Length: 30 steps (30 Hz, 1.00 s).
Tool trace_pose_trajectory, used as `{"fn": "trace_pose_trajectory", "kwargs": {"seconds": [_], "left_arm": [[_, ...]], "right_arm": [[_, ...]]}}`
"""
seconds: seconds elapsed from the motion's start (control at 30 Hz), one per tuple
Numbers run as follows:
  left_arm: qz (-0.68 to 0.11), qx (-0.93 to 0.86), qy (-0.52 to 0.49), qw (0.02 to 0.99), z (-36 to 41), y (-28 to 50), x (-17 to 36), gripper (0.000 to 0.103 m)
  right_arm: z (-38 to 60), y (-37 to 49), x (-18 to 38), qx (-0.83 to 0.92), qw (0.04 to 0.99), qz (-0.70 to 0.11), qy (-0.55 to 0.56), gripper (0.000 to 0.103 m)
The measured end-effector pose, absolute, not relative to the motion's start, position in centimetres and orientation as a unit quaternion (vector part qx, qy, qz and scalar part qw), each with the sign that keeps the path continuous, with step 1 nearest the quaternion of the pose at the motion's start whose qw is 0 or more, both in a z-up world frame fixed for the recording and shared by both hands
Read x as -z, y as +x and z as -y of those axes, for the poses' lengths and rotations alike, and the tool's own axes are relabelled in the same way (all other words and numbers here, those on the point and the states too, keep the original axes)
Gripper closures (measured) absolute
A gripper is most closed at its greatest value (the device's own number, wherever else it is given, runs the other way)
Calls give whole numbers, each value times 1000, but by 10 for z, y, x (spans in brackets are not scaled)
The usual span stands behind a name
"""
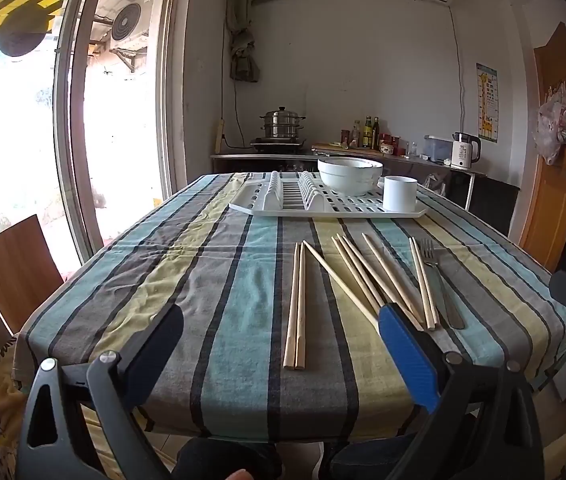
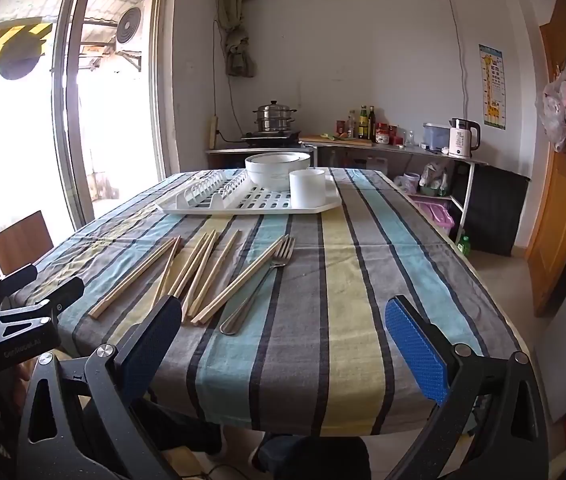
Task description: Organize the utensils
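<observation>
Hovering at the near table edge, left gripper (image 1: 281, 344) and right gripper (image 2: 283, 332) both spread wide, nothing between the pads. Wooden chopsticks (image 1: 357, 280) lie scattered mid-frame on the striped tablecloth (image 1: 211, 280), steel fork (image 1: 437, 276) just right of them, touching the rightmost pair. White drying rack (image 1: 363, 210) sits well beyond, upper centre, with stacked bowls (image 1: 349, 174) and a white cup (image 1: 399, 193), likely the utensil holder. Best start: take one aligned pair near its thick end, pinch across both sticks, lift level, don't drag neighbours.
</observation>
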<state>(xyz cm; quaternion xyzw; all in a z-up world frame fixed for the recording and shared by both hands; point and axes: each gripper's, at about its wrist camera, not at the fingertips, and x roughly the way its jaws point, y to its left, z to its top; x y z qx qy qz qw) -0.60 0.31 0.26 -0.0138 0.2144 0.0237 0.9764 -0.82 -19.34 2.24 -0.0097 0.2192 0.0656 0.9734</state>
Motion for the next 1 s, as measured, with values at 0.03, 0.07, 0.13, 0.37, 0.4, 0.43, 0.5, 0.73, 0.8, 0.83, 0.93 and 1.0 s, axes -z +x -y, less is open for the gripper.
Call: {"fn": "trace_pose_trajectory", "kwargs": {"seconds": [0.03, 0.07, 0.13, 0.37, 0.4, 0.43, 0.5, 0.73, 0.8, 0.83, 0.93, 1.0], "left_arm": [[-213, -24, -14, 977, -3, -6, -3, 3], [-212, -24, -13, 977, -3, -7, -3, 3], [-210, -21, -12, 977, -3, -7, -4, 3], [-204, -24, -22, 979, -6, -7, -5, 3], [-202, -27, -22, 979, -6, -7, -6, 3], [-202, -28, -22, 979, -7, -7, -6, 3], [-201, -25, -22, 979, -7, -6, -7, 3], [-200, -16, -23, 979, -3, -11, -8, 4], [-199, -19, -24, 980, -3, -12, -9, 4], [-198, -19, -25, 980, -3, -12, -9, 4], [-198, -20, -28, 980, -4, -12, -10, 4], [-198, -21, -28, 980, -5, -12, -10, 4]], "right_arm": [[192, -9, -23, -65, 974, -219, -11, 1], [192, -9, -23, -66, 974, -218, -12, 1], [192, -9, -24, -66, 974, -218, -12, 1], [191, -8, -24, -66, 973, -219, -11, 1], [190, -9, -24, -66, 973, -219, -11, 1], [190, -8, -24, -66, 973, -219, -11, 1], [190, -9, -24, -66, 974, -219, -11, 1], [190, -8, -24, -65, 974, -219, -11, 1], [191, -9, -24, -66, 974, -218, -11, 1], [190, -9, -24, -65, 974, -217, -11, 1], [190, -9, -24, -66, 974, -217, -10, 1], [190, -9, -24, -66, 974, -217, -11, 1]]}}
